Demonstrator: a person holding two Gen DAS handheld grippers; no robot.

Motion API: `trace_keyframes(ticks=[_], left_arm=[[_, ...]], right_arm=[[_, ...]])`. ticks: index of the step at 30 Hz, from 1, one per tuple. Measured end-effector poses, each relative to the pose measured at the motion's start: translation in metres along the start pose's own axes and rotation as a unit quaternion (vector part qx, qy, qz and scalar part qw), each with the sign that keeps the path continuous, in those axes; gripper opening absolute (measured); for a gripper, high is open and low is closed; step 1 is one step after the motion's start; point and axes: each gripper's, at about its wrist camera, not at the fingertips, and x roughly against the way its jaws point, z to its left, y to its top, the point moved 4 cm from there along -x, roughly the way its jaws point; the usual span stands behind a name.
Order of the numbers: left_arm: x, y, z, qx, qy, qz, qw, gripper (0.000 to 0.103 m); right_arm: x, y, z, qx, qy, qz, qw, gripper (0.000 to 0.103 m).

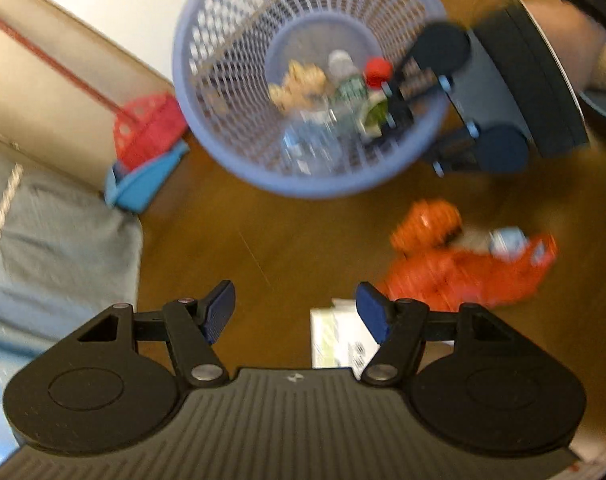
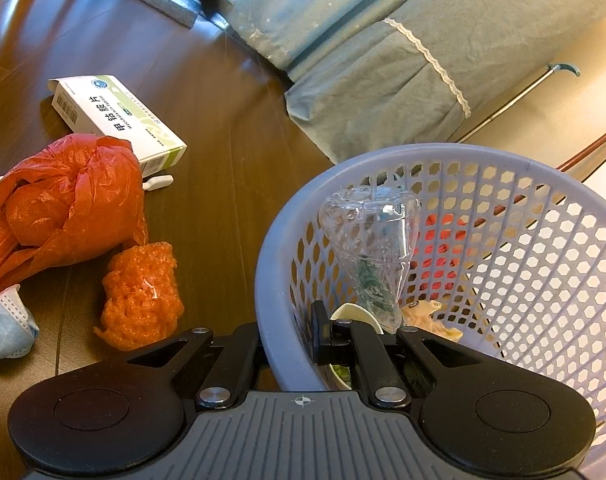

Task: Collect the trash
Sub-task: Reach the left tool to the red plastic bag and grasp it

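Because the left wrist view is smeared with motion blur, much of it is hard to read. The left tool point(image 1: 295, 312) hangs with its blue pads apart and nothing between them, above a dark brown wooden floor point(image 1: 243, 232). A white medicine box point(image 1: 335, 340) is partly hidden behind its right finger. Further off lies a crumpled orange plastic bag point(image 1: 463, 272), blurred. The lavender mesh basket point(image 1: 207, 92) stands on the floor, holding a clear bottle point(image 1: 307, 144), tan crumpled paper point(image 1: 299, 84) and something red-capped that cannot be made out.

From the right wrist view, the right tool point(image 2: 327, 340) is closed on the basket's near rim point(image 2: 279, 344), one finger inside and one outside. Its inner finger covers part of a paper cup point(image 2: 353, 314). The orange bag is cut off at the left edge, a blue face mask point(image 2: 5, 332) beside it and an orange foam net point(image 2: 141, 292) near the basket.

Grey-green bedding point(image 2: 383, 60) with lace trim hangs down to the floor. A red broom and blue dustpan point(image 1: 143, 168) lean against a pale wall.
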Motion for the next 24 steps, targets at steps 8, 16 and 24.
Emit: trace_keyframes(ticks=[8, 16, 24], left_arm=[[-0.003, -0.034, -0.043, 0.006, -0.044, 0.028, 0.9986, 0.063], [-0.008, -0.028, -0.111, -0.158, -0.058, 0.004, 0.9857, 0.061], [-0.036, -0.025, -0.119, -0.239, -0.037, 0.008, 0.9704, 0.061]], right_arm=[[0.001, -0.001, 0.0, 0.001, 0.0, 0.001, 1.0, 0.004], [0.002, -0.001, 0.0, 0.001, 0.0, 0.001, 1.0, 0.004], [0.002, -0.001, 0.0, 0.001, 0.0, 0.001, 1.0, 0.004]])
